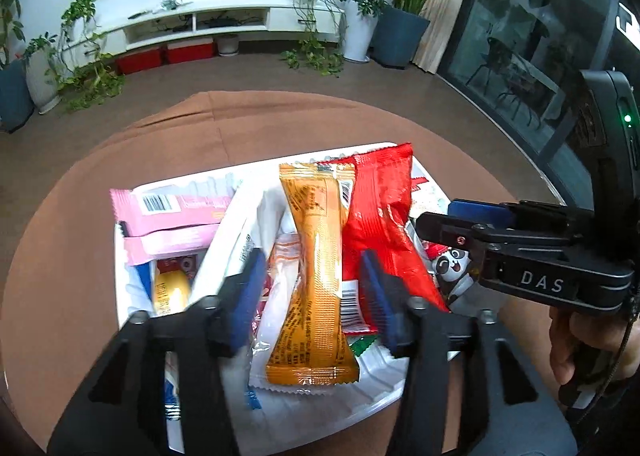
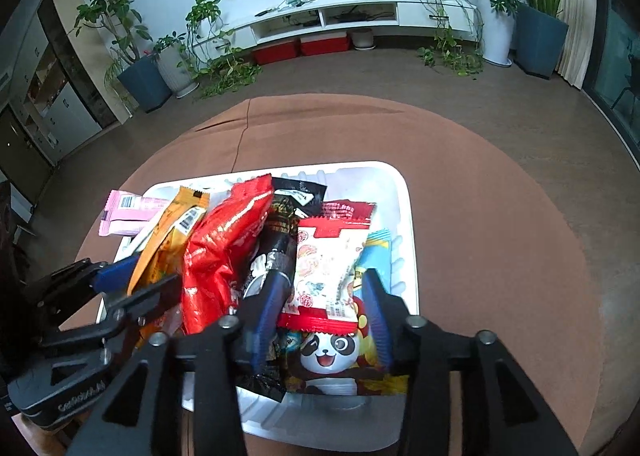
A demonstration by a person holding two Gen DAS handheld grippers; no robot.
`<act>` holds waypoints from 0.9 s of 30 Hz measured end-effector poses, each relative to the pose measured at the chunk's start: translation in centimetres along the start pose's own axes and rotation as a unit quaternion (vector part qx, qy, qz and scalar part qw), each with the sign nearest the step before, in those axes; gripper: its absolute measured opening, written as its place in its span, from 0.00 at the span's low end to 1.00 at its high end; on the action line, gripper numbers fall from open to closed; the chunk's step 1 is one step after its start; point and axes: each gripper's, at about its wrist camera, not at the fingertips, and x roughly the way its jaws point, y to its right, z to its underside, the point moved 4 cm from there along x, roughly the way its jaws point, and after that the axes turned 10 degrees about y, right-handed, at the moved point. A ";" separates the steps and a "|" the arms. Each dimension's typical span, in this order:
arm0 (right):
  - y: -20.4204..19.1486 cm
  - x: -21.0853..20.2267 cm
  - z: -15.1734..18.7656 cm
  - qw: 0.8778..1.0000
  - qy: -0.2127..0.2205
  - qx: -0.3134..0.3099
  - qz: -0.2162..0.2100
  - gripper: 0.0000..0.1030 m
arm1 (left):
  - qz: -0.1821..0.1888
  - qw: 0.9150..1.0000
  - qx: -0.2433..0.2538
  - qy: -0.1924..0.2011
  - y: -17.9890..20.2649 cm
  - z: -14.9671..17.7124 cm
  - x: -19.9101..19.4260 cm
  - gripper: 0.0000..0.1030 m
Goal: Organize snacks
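Observation:
A white tray [image 1: 120, 296] on a brown-clothed round table holds several snack packets. In the left wrist view my left gripper [image 1: 314, 268] is open, its blue pads either side of an orange packet [image 1: 316, 276] that lies on top of the pile, beside a red packet [image 1: 380, 216] and pink packets [image 1: 176, 208]. In the right wrist view my right gripper [image 2: 326, 288] is open, its pads either side of a white-and-red packet [image 2: 328, 264] above a panda packet [image 2: 332, 352]. The tray rim [image 2: 400, 184], red packet [image 2: 224, 252] and orange packet [image 2: 168, 244] show there too.
The right gripper's body [image 1: 520, 256] reaches in from the right in the left wrist view; the left gripper [image 2: 112, 288] reaches in from the left in the right wrist view. Brown cloth [image 2: 500, 236] surrounds the tray. Plants and a TV shelf stand far behind.

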 end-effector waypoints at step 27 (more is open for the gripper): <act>-2.1 -14.3 2.4 0.981 0.194 -0.014 -0.008 0.81 | -0.080 0.978 0.024 0.192 2.9 1.3 -15.3 1.00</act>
